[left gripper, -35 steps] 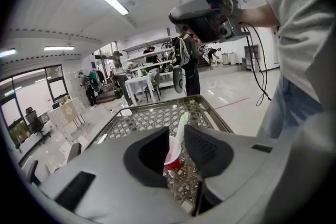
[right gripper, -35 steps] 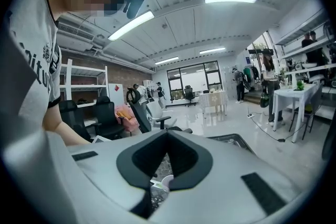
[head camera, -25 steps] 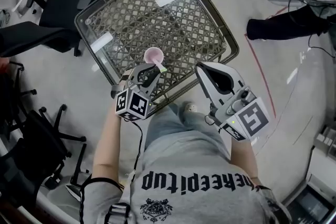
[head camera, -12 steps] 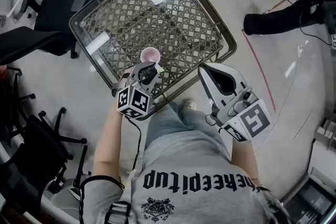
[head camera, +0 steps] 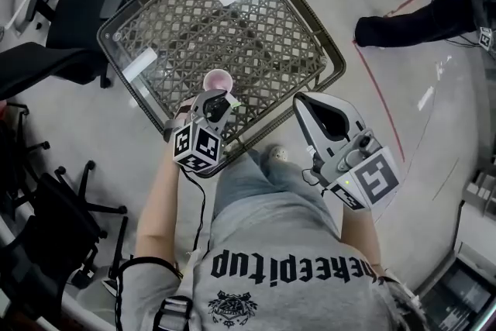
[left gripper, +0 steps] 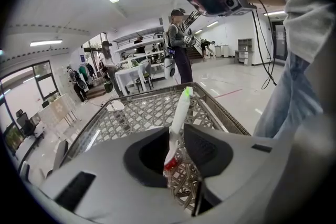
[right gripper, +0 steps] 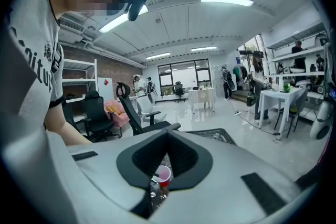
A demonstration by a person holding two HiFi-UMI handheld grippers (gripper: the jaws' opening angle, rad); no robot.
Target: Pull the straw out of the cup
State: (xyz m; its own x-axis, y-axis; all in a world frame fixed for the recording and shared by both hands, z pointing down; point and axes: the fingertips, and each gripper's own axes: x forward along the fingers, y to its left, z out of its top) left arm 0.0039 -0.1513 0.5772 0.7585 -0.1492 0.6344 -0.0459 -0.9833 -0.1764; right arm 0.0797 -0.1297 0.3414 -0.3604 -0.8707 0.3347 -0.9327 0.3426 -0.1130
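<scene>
A pink cup (head camera: 217, 80) stands upright near the front edge of the glass-topped wicker table (head camera: 256, 27). My left gripper (head camera: 224, 99) hovers just in front of the cup, shut on a white straw (left gripper: 178, 113) with a green tip and a red lower end. The straw stands up between the jaws, and its green tip (head camera: 235, 101) is clear of the cup. My right gripper (head camera: 298, 100) is shut and empty, held in the air off the table's front right corner. Through its jaw gap I see the cup (right gripper: 164, 176) with no straw in it.
Black office chairs (head camera: 85, 4) stand left of the table, and a chair base (head camera: 54, 198) lies nearer me. A black bag (head camera: 411, 23) and a red floor line (head camera: 381, 101) are on the right. People (left gripper: 179, 44) stand beyond the table.
The head view has shifted slightly. The left gripper keeps its hold on the straw close to the cup, and the right gripper stays where it was.
</scene>
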